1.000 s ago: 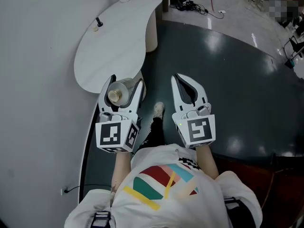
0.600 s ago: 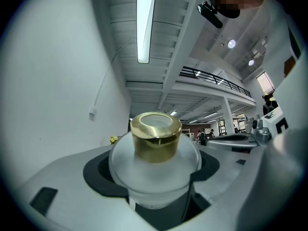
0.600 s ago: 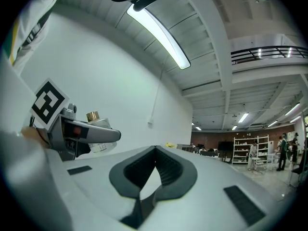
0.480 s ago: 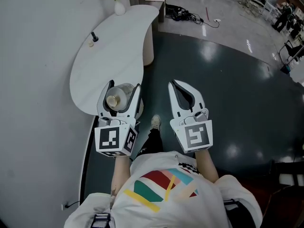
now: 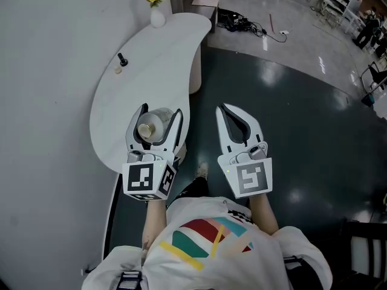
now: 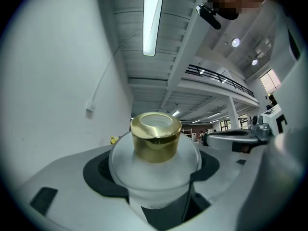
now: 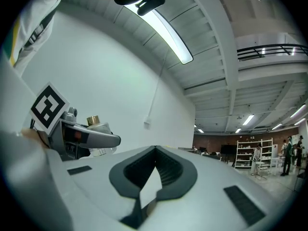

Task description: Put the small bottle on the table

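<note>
Left hand-held gripper [image 5: 161, 110] clamped on small bottle [image 5: 150, 125] at white table [image 5: 151, 59]; right hand-held gripper [image 5: 222, 109] closed above floor [image 5: 296, 119].

Open table [image 5: 164, 59] before far vase [image 5: 157, 18]

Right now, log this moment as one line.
left gripper: shut on bottle | right gripper: shut, empty | bottle: cap up, at near end of table | task: not yet released

The right claw [image 7: 155, 149] is closed, its two tips touching.
</note>
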Motion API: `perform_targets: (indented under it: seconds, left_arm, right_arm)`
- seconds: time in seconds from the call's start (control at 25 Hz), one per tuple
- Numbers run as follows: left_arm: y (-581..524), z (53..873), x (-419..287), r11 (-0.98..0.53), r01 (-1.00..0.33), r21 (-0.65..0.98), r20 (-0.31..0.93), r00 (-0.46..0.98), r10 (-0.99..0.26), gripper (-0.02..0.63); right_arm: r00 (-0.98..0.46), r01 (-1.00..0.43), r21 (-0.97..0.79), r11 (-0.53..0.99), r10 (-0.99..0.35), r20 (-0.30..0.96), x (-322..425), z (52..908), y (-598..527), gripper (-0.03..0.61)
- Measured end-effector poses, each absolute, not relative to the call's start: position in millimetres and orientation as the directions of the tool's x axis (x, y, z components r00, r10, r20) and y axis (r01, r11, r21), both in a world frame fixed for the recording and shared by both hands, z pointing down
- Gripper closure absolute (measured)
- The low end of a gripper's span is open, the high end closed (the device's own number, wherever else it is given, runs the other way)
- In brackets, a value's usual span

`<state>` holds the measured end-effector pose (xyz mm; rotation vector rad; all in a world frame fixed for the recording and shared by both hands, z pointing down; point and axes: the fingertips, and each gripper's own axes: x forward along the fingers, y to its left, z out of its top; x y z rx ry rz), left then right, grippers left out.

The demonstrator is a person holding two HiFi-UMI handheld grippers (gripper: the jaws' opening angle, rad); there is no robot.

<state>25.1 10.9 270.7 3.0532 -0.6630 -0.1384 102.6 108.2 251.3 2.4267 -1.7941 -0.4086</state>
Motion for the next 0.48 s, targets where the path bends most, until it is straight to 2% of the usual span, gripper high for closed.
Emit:
perform_targets:
  seconds: [0.48]
  left_arm:
    - [-117.6, 249.1, 110.4, -0.913, -0.407, 0.038, -0.097, 0.907, -0.409, 0.259]
  right_arm:
    - [0.274, -0.937, 0.181, -0.297, -0.951, -0.144, 191.8, 235.9, -38.6, 0.566]
